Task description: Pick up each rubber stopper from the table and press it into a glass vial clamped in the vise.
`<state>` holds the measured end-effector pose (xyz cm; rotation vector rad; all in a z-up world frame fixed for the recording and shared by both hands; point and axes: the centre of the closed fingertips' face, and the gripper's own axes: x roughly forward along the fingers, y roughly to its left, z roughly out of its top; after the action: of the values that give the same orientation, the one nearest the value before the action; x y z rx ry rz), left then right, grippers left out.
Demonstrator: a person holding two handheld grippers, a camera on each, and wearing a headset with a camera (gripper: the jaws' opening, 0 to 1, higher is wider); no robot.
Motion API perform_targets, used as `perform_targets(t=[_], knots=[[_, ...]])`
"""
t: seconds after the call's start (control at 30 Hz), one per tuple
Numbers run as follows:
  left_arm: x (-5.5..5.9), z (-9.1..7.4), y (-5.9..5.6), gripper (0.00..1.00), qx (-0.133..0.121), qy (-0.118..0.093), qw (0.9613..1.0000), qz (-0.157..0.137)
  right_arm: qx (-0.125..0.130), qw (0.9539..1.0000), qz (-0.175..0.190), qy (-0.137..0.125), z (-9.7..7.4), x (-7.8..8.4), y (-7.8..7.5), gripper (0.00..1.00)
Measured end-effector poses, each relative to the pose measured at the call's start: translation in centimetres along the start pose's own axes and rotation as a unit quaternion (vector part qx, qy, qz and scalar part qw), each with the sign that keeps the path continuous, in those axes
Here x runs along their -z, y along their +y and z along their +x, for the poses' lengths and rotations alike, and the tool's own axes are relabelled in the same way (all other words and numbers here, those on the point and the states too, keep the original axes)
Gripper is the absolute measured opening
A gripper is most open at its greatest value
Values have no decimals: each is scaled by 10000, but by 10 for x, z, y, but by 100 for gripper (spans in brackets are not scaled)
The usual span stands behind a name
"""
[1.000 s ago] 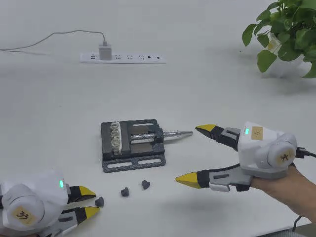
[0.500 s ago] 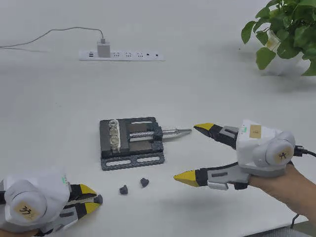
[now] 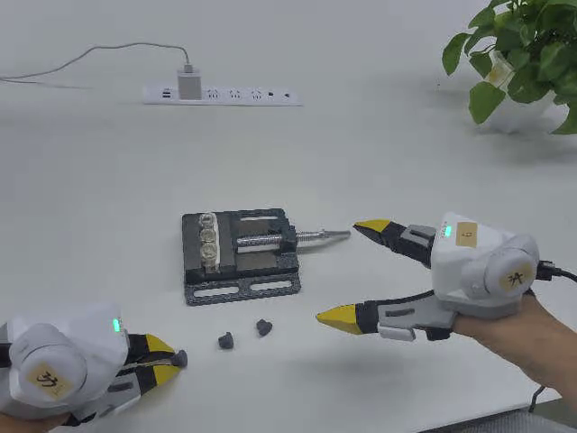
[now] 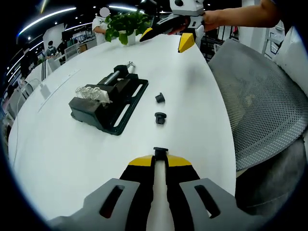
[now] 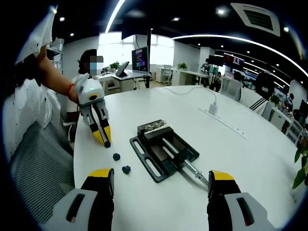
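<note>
Left tool [image 3: 169,359] pinched one rubber stopper [image 4: 160,152] between its pressed-together tips, near the front edge of the counter [image 3: 108,225]. Two further stoppers [image 3: 225,340] lay on the counter near the vise [image 3: 243,271], which clamped the glass vials [image 3: 209,242]. Right tool [image 3: 341,271] hovered beside the vise, jaws spread wide.

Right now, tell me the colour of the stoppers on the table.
Black; the rubber stoppers show best in the left gripper view.
</note>
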<state>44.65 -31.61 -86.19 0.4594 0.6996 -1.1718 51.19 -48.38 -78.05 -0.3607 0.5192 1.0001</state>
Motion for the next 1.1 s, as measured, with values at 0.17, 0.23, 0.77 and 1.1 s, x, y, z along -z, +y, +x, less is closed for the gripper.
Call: perform_targets(t=[0.17,0.23,0.77,1.1], knots=[[-3,1,0,5,3,-6,10000,45,3,10000,7,-13,1,-1,0,78],[-3,1,0,5,1,-2,10000,71,12,10000,9,-17,0,-1,0,78],[-1,1,1,4,30,27,10000,86,-1,10000,11,-1,1,-1,0,78],[-1,1,2,4,21,28,10000,-44,-40,10000,44,-50,3,-6,4,77]])
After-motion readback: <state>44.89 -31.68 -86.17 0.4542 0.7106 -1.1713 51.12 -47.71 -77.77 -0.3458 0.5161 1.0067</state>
